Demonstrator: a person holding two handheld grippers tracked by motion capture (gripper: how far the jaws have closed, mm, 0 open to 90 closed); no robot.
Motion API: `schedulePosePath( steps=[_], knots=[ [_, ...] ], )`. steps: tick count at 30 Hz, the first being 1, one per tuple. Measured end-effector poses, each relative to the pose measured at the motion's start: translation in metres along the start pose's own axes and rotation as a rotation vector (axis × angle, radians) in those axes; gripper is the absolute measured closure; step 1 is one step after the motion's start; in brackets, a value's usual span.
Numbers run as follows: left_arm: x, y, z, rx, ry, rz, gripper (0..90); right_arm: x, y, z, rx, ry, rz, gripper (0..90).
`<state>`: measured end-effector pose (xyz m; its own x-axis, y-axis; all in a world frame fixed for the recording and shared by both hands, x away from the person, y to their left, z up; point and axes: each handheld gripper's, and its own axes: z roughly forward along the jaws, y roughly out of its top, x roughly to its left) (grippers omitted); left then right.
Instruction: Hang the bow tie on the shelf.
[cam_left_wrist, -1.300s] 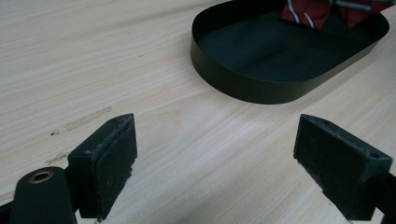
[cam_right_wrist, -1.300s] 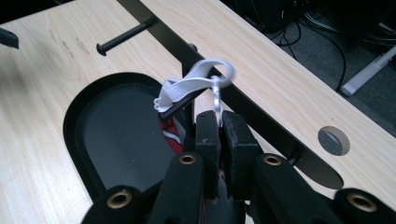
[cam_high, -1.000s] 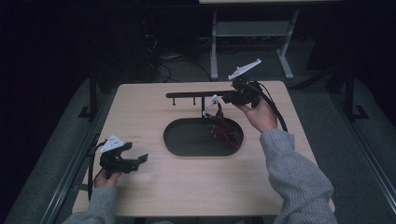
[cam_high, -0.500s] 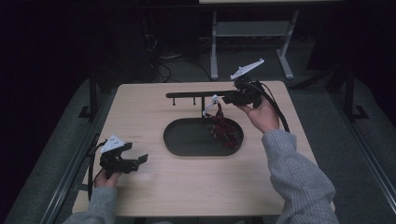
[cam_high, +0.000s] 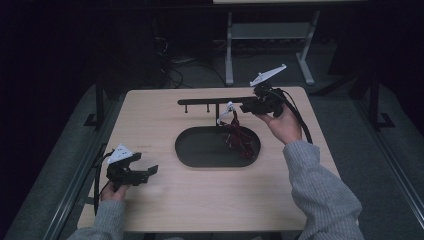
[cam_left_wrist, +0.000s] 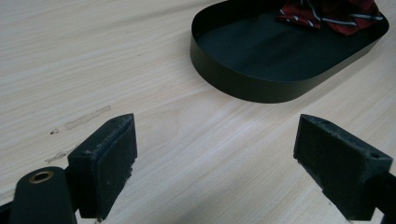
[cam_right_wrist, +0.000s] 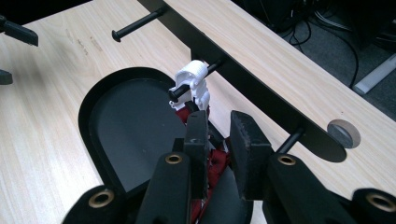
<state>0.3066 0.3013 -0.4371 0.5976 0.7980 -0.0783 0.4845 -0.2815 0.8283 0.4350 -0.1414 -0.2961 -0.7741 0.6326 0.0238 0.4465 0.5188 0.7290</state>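
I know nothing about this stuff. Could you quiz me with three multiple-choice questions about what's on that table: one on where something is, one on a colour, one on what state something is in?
1. Where does the white hook hang?
A. On a peg of the black rack
B. On the tray's rim
C. On the floor

2. What colour is the cloth trailing into the oval tray?
A. Plain yellow
B. Dark red with pale stripes
C. Green

3. How do the left tongs stand?
A. Shut on the cloth
B. Shut on nothing
C. Open, over bare table

Answers:
1. A: the right gripper view shows the hook clipped over a peg of the rack.
2. B: the left gripper view shows red fabric with light stripes in the tray.
3. C: a wide gap of bare wood lies between the two pads.
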Motion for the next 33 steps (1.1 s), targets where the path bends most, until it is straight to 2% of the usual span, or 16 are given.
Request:
schedulePosePath(
  steps=[10, 21, 33],
  knots=[
    [0.0, 0.0, 0.0, -0.004, -0.002, 0.003, 13.0, 0.001, -0.002, -0.006, -0.007, 0.006, -0.017, 70.7],
    [0.0, -0.001, 0.0, 0.003, -0.002, 0.005, 13.0, 0.003, -0.008, -0.005, -0.001, 0.019, -0.01, 67.6],
    [-0.001, -0.003, -0.002, 0.004, -0.007, -0.017, 13.0, 0.01, -0.013, -0.013, -0.007, 0.009, -0.012, 64.8]
  ],
)
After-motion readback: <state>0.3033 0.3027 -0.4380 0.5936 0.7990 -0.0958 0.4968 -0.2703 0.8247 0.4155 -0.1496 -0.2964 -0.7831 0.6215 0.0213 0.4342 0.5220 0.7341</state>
